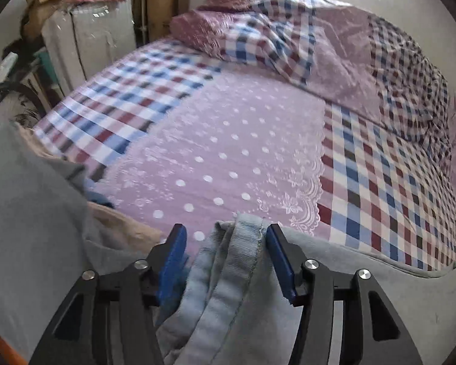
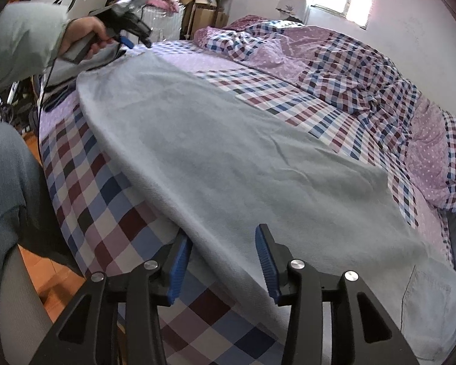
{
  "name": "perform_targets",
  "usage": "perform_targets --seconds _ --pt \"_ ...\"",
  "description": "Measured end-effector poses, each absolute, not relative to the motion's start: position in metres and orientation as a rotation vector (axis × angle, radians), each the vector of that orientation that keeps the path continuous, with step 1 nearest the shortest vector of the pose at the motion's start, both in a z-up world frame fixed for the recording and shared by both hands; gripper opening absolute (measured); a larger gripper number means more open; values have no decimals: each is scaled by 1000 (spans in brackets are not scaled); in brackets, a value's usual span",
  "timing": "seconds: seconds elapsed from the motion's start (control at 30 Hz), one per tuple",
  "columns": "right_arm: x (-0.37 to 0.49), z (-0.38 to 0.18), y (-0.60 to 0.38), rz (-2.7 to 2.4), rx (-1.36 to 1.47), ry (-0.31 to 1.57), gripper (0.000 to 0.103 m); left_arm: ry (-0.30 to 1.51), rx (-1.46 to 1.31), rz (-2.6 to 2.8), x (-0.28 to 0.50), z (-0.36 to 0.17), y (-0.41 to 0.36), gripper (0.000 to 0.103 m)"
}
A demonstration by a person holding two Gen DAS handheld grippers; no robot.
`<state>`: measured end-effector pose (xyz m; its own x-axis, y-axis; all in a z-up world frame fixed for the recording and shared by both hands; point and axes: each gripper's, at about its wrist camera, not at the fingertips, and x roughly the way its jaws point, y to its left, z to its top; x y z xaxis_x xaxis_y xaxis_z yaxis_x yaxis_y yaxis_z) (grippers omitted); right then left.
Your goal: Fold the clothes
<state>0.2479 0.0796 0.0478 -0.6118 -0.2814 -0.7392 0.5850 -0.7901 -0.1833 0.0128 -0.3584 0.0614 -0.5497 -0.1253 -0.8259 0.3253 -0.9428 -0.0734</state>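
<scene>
The left gripper [image 1: 226, 254] stands parted around a bunched seam of the pale blue-grey garment [image 1: 228, 273], its blue pads not pressing the cloth. The right gripper [image 2: 223, 261] is likewise released, straddling the garment's near edge. The garment lies spread along the near edge of the bed [image 2: 106, 213], which wears a checked and dotted sheet, with a rumpled quilt [image 2: 364, 73] at the far side.

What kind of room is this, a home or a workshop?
Most likely a lived-in bedroom, also used for storage: a bed with a checked sheet, a crumpled duvet at its head, and stacked cardboard boxes in the corner.
</scene>
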Motion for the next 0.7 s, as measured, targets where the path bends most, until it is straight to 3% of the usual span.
perform_targets --seconds 0.23,0.37,0.5,0.7 --pt "250 60 91 -2346 974 416 50 398 1129 -2581 54 108 -367 73" --pt "263 63 87 -2234 929 371 50 451 1119 -2581 68 113 -364 73" --pt "264 66 93 -2265 923 334 50 496 1150 -2674 84 107 -333 73" --pt "223 87 138 -2499 930 101 56 517 1171 -2887 97 90 -249 74"
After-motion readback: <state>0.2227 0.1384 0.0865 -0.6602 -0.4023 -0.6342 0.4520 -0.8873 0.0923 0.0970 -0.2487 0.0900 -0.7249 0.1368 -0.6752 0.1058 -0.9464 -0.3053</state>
